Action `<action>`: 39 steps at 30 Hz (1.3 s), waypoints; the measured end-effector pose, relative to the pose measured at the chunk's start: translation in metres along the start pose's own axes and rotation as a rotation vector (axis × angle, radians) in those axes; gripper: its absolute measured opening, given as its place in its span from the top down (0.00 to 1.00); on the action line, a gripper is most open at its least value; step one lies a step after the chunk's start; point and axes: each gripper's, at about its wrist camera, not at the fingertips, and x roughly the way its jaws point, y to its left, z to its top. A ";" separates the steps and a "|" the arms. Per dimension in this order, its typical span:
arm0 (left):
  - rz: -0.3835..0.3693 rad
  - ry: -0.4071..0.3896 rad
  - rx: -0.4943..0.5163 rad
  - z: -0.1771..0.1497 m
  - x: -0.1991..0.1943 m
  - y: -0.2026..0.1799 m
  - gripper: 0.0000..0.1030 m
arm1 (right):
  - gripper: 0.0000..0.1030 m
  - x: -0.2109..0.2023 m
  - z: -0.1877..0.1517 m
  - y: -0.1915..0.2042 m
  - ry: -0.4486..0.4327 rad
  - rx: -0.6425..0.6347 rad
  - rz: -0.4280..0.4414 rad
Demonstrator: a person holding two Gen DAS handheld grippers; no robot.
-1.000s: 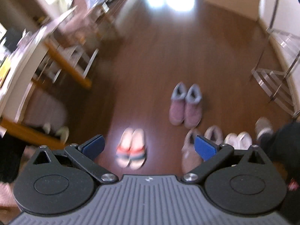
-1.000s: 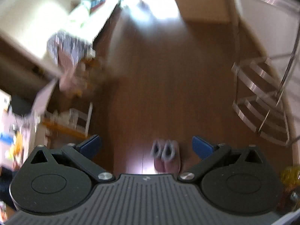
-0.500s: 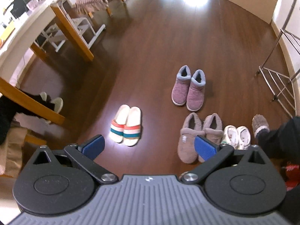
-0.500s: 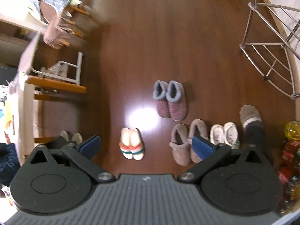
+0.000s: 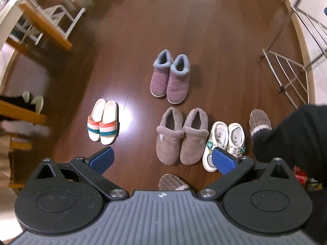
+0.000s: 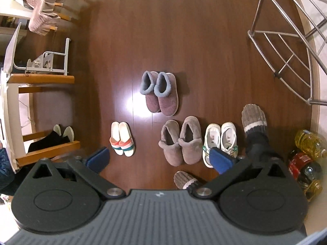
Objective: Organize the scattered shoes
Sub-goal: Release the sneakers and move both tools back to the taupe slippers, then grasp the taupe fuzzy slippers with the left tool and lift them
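Several pairs of shoes stand on the dark wood floor. Purple ankle slippers with grey-blue cuffs [image 5: 170, 78] [image 6: 160, 92] stand farthest. Striped white slides [image 5: 102, 122] [image 6: 122, 139] are to the left. Brown fuzzy slippers [image 5: 181, 135] [image 6: 180, 140] and small white sneakers [image 5: 224, 140] [image 6: 220, 140] stand side by side nearer me. My left gripper [image 5: 162, 160] and right gripper [image 6: 159, 159] are both open and empty, held high above the shoes.
A metal shoe rack [image 5: 290, 69] [image 6: 286, 45] stands at the right by the wall. The person's socked feet [image 6: 254, 120] [image 6: 186, 180] are beside the sneakers. Bottles [image 6: 308, 157] lie at the right. A wooden table and chairs [image 5: 40, 26] [image 6: 40, 77] stand at the left.
Both grippers have tilted down toward the floor, so the shoes now sit mid-frame and closer. Both grippers stay open.
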 end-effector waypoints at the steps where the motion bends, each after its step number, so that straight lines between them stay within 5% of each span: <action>1: 0.008 0.002 0.007 0.002 0.000 -0.002 0.00 | 0.00 0.003 0.006 -0.005 0.012 0.002 -0.003; 5: 0.025 0.003 0.027 0.005 0.003 -0.004 0.00 | 0.00 0.014 0.029 -0.024 0.061 0.010 -0.015; 10: -0.024 0.031 0.011 -0.025 0.079 0.019 0.00 | 0.00 0.054 0.045 -0.029 0.137 0.012 -0.016; 23: -0.122 0.020 0.040 -0.079 0.262 0.060 0.00 | 0.00 0.315 -0.005 0.000 0.236 0.140 -0.074; 32: -0.143 0.115 0.178 -0.122 0.444 0.016 0.00 | 0.01 0.480 0.005 -0.002 0.320 0.033 -0.127; 36: -0.163 0.178 0.180 -0.141 0.503 -0.002 0.00 | 0.18 0.553 0.008 -0.015 0.354 -0.001 -0.187; 39: -0.172 0.197 0.180 -0.154 0.536 -0.015 0.00 | 0.18 0.607 0.010 -0.025 0.379 -0.027 -0.233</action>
